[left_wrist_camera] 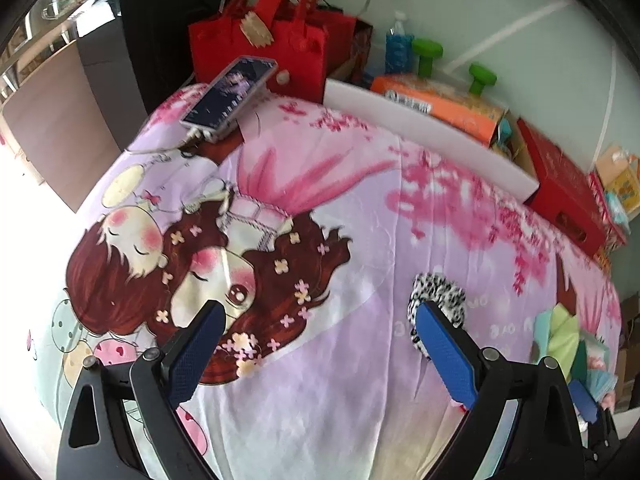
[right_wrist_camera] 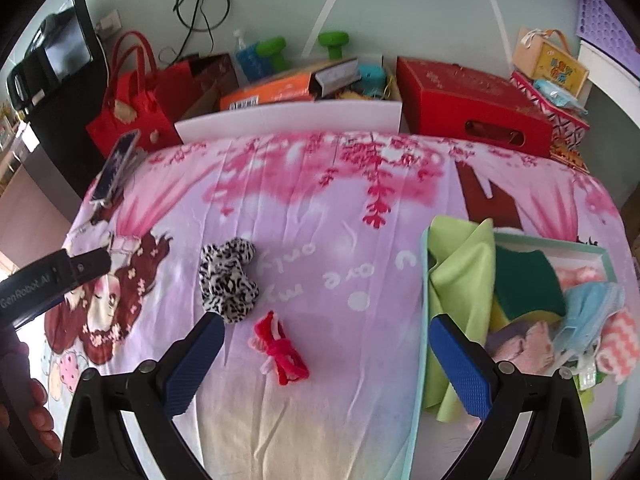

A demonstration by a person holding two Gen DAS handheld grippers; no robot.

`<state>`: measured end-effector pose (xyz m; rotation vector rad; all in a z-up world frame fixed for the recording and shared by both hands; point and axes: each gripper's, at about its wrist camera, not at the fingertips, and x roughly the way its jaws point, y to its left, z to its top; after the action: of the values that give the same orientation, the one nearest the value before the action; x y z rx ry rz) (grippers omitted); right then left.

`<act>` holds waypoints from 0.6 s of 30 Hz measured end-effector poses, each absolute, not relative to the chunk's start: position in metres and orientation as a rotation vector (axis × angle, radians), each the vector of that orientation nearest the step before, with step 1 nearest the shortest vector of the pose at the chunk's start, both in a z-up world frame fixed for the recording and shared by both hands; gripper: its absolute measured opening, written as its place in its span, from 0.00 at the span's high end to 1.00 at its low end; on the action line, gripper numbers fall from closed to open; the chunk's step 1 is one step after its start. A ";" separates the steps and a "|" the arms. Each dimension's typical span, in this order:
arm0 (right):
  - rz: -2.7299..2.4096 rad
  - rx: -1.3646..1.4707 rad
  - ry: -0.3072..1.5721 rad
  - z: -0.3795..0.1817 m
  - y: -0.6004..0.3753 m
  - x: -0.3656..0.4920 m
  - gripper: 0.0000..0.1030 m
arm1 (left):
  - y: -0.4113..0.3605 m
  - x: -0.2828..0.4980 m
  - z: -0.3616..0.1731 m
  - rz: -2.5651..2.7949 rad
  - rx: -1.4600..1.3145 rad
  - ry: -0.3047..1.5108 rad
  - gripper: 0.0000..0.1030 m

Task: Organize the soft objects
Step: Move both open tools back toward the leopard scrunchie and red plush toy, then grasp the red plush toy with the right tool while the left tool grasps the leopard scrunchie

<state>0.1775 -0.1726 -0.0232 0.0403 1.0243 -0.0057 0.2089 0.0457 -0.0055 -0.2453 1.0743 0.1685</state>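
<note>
A black-and-white leopard-print scrunchie [right_wrist_camera: 228, 280] lies on the pink cartoon bedsheet [right_wrist_camera: 320, 208]. A red and pink hair bow [right_wrist_camera: 280, 348] lies just in front of it, between my right gripper's fingers. My right gripper [right_wrist_camera: 325, 322] is open and holds nothing. To its right, a teal tray [right_wrist_camera: 423, 280] holds a lime cloth [right_wrist_camera: 464, 272], a green sponge [right_wrist_camera: 524, 280] and several pastel soft items. My left gripper [left_wrist_camera: 320, 312] is open above the sheet, with the scrunchie [left_wrist_camera: 438, 294] just behind its right fingertip [left_wrist_camera: 426, 312].
A phone on a stand [left_wrist_camera: 230, 96] is at the sheet's far left corner. Behind the sheet are a red bag [left_wrist_camera: 260, 52], a white foam board [right_wrist_camera: 288, 120], an orange box [left_wrist_camera: 436, 104], green dumbbells [left_wrist_camera: 482, 78] and a red box [right_wrist_camera: 472, 108]. A hand [right_wrist_camera: 36, 412] holds the left gripper's black body [right_wrist_camera: 48, 280].
</note>
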 end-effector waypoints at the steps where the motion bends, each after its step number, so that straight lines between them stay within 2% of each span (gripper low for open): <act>1: -0.004 0.040 1.036 -0.027 -0.172 0.179 0.00 | 0.043 0.210 -0.011 0.166 -0.236 1.090 0.07; 11: 0.009 0.006 1.142 -0.064 -0.163 0.188 0.00 | 0.027 0.222 -0.065 0.147 -0.261 1.246 0.07; 18: 0.039 -0.031 1.193 -0.085 -0.151 0.192 0.00 | 0.035 0.222 -0.067 0.182 -0.328 1.246 0.07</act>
<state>0.1921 -0.1514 -0.0845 -0.0315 1.1934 0.0387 0.2223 0.0346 -0.0667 -0.3281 1.2463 0.1822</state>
